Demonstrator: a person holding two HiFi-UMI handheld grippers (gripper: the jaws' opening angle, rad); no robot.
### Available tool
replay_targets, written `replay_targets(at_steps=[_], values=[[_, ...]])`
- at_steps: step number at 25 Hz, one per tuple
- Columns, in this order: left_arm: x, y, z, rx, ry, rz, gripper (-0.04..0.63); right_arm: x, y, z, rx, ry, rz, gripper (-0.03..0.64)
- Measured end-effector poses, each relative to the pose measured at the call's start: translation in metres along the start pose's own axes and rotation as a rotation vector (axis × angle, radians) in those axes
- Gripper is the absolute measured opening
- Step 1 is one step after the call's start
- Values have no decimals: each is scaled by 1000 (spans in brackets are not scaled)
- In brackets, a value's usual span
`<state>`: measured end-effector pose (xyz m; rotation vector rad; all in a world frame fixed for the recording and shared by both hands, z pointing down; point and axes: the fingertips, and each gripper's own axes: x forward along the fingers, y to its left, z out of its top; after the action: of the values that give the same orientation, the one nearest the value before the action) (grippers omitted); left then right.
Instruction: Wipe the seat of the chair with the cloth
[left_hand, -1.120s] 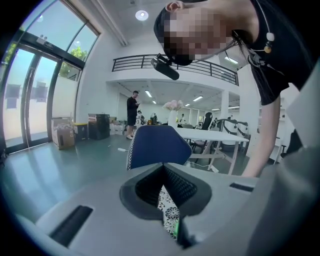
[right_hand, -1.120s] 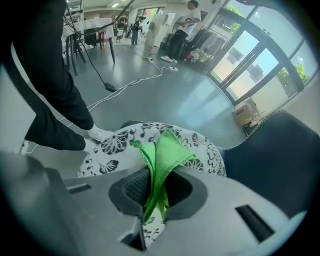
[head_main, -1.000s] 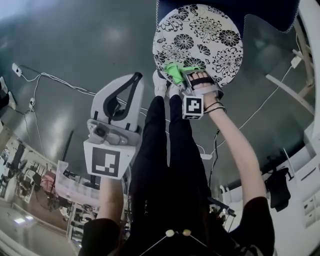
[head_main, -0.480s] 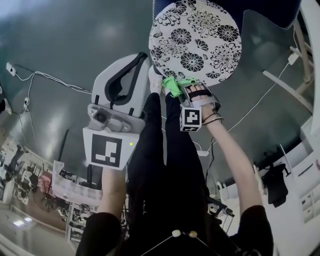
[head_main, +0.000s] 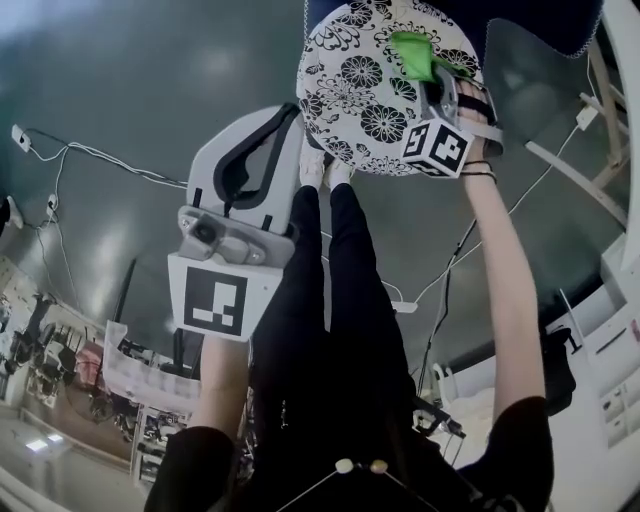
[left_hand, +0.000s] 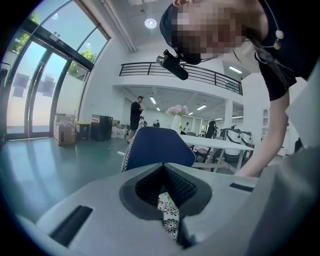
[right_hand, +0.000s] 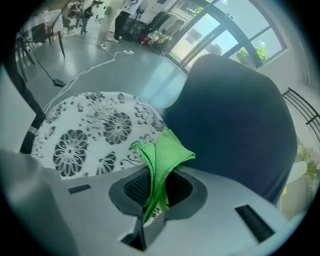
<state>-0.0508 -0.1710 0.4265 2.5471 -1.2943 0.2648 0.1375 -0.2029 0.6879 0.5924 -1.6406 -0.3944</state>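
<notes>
Pinching cloth (right_hand: 165, 155) over seat (right_hand: 85, 135) beside backrest (right_hand: 235, 110), right tool (right_hand: 152, 192) hovers; left tool (left_hand: 167, 200) hangs closed.

Seat (head_main: 365, 95) ctr & left side lying bare, open for a pass. Backrest (right_hand: 235, 110) rising along far edge, blocking that side. Right gripper (head_main: 428, 75) w/ cloth (head_main: 413, 52) taking up far-right part. Shoes (head_main: 322, 165) sitting by near rim, left gripper (head_main: 280, 125) hanging just beside them.

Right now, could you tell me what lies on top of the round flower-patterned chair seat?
Only the crumpled green cloth, pinched in the right gripper, near the blue backrest. The seat beneath them is covered.
</notes>
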Motion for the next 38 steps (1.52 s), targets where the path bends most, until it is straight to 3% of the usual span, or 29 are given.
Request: replay_targets(at_steps=[3,7,12,23,38], values=[[2,-5,1,12,5,-21,5,24,-48,-23,10,66,-76,52],[4,-6,3,9,-1,-27,5,40,-52,-37,16,111,-30,52],[4,-7,3,7,-1,-39,5,31,6,-36,-44,94,71,52],[8,-11,5,-46,-20,-42,5,-40,165,-37,-41,18,325,52],[8,-27,6,-50,-24,-54,5,-92,243,-47,-1,15,483,52]])
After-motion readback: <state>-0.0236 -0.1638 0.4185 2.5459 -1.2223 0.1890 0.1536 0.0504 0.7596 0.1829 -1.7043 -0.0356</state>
